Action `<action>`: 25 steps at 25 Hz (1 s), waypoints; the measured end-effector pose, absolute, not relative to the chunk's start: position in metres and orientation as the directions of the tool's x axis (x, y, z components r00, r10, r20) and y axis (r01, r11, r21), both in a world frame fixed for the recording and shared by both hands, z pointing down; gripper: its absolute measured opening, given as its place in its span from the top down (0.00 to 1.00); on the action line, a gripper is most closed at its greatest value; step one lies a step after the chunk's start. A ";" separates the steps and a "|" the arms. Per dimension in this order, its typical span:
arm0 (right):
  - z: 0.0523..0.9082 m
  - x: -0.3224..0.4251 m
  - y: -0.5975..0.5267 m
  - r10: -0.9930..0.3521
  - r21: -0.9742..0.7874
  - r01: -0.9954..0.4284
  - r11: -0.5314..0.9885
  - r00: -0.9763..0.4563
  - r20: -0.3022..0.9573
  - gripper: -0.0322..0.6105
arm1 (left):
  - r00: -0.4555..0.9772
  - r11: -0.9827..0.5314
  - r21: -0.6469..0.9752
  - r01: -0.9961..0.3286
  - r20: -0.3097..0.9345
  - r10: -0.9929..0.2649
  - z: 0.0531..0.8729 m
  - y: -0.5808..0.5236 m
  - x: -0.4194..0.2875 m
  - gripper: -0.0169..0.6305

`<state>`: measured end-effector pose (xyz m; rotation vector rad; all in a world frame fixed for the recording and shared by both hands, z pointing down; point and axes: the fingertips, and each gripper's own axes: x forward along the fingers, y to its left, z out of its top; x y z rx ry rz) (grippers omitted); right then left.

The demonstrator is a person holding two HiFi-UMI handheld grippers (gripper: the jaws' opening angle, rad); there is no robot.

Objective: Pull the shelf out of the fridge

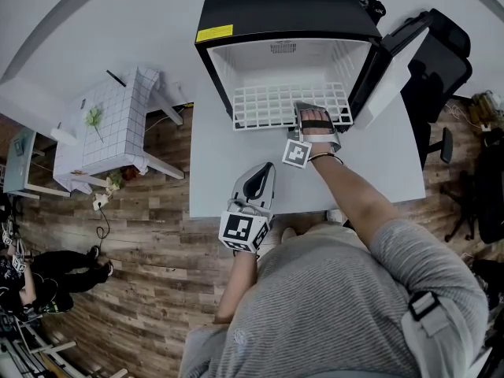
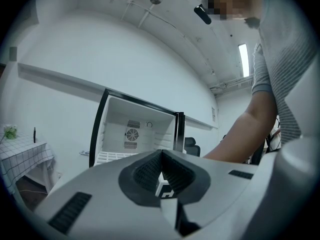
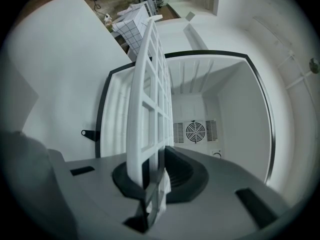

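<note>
Our left gripper (image 1: 262, 173) hangs closed, empty, before the fridge (image 1: 283, 6). Our right gripper (image 1: 315, 112) clamps the shelf (image 1: 268, 105), half out of the fridge; next we pull level.

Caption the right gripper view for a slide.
Right gripper shut on the white grid shelf, seen edge-on, with the open fridge and its rear fan behind.

Left gripper (image 1: 263, 173) closed, right gripper (image 1: 315, 110) clamped
</note>
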<state>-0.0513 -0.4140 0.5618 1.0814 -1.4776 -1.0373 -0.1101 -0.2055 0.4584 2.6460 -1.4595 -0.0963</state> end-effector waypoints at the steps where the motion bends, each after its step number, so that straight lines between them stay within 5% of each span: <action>1: 0.561 -0.051 -0.414 -0.970 0.966 -0.116 0.231 -0.109 0.219 0.89 | 0.533 -0.528 0.135 -0.839 0.000 -0.846 0.458 -0.205 -0.110 0.95; 25: 0.560 -0.051 -0.400 -0.969 0.966 -0.103 0.237 -0.098 0.228 0.90 | 0.537 -0.533 0.135 -0.835 -0.012 -0.844 0.454 -0.203 -0.111 0.95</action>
